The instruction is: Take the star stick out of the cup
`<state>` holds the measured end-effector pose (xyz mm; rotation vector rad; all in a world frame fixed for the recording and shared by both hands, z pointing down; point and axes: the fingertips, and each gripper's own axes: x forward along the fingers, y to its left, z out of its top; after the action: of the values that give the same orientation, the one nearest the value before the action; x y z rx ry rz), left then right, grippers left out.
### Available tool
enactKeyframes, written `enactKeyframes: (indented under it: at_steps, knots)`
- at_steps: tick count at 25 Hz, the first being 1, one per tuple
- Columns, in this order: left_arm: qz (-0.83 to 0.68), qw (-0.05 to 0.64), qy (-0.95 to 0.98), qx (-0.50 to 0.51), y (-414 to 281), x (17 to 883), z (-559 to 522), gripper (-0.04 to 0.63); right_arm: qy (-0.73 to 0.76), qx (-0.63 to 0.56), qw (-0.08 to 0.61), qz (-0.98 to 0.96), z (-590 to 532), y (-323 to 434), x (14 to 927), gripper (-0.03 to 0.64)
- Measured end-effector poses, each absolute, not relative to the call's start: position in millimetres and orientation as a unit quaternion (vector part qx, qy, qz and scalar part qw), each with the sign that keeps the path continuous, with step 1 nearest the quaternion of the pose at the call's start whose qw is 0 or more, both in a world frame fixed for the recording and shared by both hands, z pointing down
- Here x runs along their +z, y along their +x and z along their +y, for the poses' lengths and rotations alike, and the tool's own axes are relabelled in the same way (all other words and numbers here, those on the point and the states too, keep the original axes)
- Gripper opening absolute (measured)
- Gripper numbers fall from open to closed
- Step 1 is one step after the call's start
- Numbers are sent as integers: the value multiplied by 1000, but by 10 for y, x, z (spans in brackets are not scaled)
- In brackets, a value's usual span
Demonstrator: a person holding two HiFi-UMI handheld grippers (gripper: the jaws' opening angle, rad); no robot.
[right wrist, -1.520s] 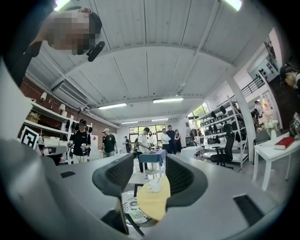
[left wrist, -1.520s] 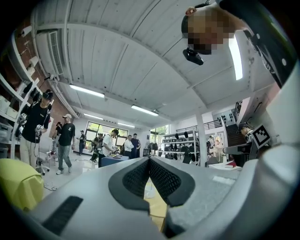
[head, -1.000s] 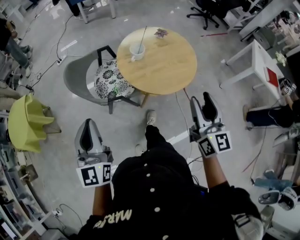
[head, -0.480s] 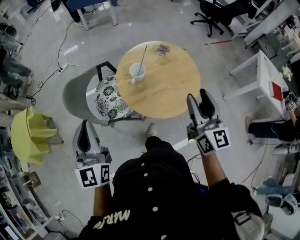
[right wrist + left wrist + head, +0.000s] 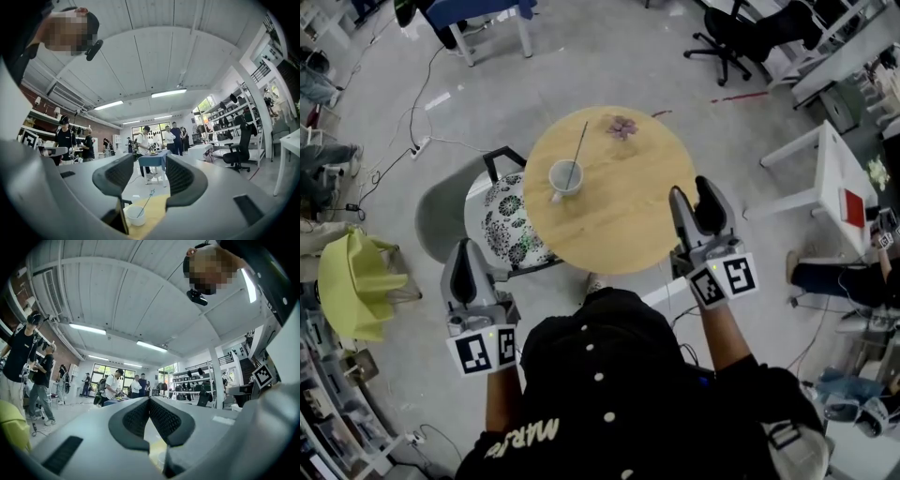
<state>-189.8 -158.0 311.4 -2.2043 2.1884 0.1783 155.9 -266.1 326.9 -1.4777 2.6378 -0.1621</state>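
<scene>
The left gripper (image 5: 467, 258) is held low at the person's left side, and in the left gripper view (image 5: 150, 401) its two jaws are pressed together with nothing between them. The right gripper (image 5: 692, 192) is seen in the head view at the right rim of the round light wooden bench (image 5: 628, 220). In the right gripper view (image 5: 150, 161) its jaws stand apart and hold nothing.

The small white cup (image 5: 565, 176) stands on the left part of the bench, well apart from both grippers. The thin star stick (image 5: 578, 148) is in the cup and leans over its rim, away from the person. In the right gripper view, the cup (image 5: 136, 214) and the stick (image 5: 149, 199) show low between the jaws.

A small purplish flower-like thing (image 5: 622, 127) lies near the far rim. A grey chair with a black-and-white patterned cushion (image 5: 502, 225) stands just beside the bench, on its left.
</scene>
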Motion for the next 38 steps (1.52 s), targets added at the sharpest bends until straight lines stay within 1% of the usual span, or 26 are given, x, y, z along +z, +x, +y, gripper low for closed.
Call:
enactKeyframes:
  at_steps: [5,10,19,25,31,38]
  knots:
    - [712,6,-699,65,-1914,3119,-1836,5,-475,-68,44,876,-3010,1452,3371,204]
    - [713,-15,-699,53,-2130,3260,-1954,5,-470,-82,31,878,-3167,1171,3484,204]
    - [683,-10,-729,42,-2530,3260,-2362,4,-496,-86,26,863,-3395,795,3563,204]
    - [677,-18,-735,37,-2628,3289,-2513,4,-496,-96,14,863,-3543,675,3653,204]
    - [675,-26,-737,29,-2681,3335,-2611,5,-486,-125,-6,865,-3818,516,4016,204]
    - [674,-36,-738,17,-2721,3432,-2695,5,-485,-157,-54,859,-4184,267,4722,206]
